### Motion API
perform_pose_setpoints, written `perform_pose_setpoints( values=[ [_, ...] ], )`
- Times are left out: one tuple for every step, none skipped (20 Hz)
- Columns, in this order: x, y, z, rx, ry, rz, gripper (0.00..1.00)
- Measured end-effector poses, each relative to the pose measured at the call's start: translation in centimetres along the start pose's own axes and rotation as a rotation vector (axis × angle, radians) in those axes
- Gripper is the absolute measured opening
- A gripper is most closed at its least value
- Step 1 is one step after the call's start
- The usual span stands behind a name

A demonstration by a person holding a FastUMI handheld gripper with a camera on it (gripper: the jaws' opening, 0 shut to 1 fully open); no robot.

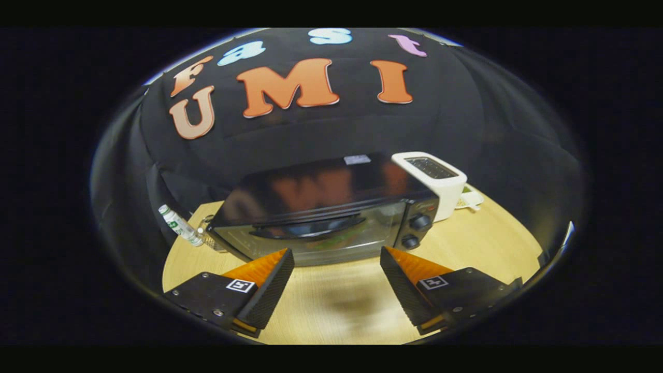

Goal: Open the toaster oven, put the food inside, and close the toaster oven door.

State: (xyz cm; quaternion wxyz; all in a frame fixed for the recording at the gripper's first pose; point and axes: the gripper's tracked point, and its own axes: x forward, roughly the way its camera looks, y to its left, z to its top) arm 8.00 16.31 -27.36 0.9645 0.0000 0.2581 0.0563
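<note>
The toaster oven [321,217] is a black box with a glossy top, standing upright on the wooden counter [492,243], just ahead of the fingers [269,282]. Its glass door [311,235] is closed, the curved handle across its upper part. Two round knobs [418,230] sit one above the other beside the door. Through the glass, something greenish and orange shows dimly; what it is cannot be told.

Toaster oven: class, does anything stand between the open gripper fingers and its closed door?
Nothing visible does. The gripper is open, with bare wooden table ahead of its fingers up to the toaster oven door. The bottle and white toaster stand aside.
</note>
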Motion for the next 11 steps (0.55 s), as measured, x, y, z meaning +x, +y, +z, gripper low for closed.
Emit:
perform_pose_setpoints(
  values=[
    [-0.6,-0.5,1.6,-0.008,-0.025,-0.003,0.99],
    [-1.2,-1.0,3.5,-0.02,-0.055,-0.008,0.99],
    [-1.8,-1.6,5.4,-0.031,-0.086,-0.015,0.99],
    [-2.5,-1.9,7.3,-0.043,-0.115,-0.019,0.99],
    [-3.2,-2.2,9.6,-0.051,-0.152,-0.022,0.99],
    [-4.0,-2.5,11.7,-0.061,-0.192,-0.027,0.99],
    [-4.5,-2.8,13.5,-0.07,-0.223,-0.033,0.99],
    [-5.3,-3.0,15.1,-0.072,-0.253,-0.038,0.99],
    [-6.1,-3.0,16.7,-0.069,-0.283,-0.041,0.99],
    [-7.0,-2.9,18.1,-0.062,-0.311,-0.036,0.99],
    [-7.8,-2.8,19.0,-0.05,-0.334,-0.03,0.99]
  ],
)
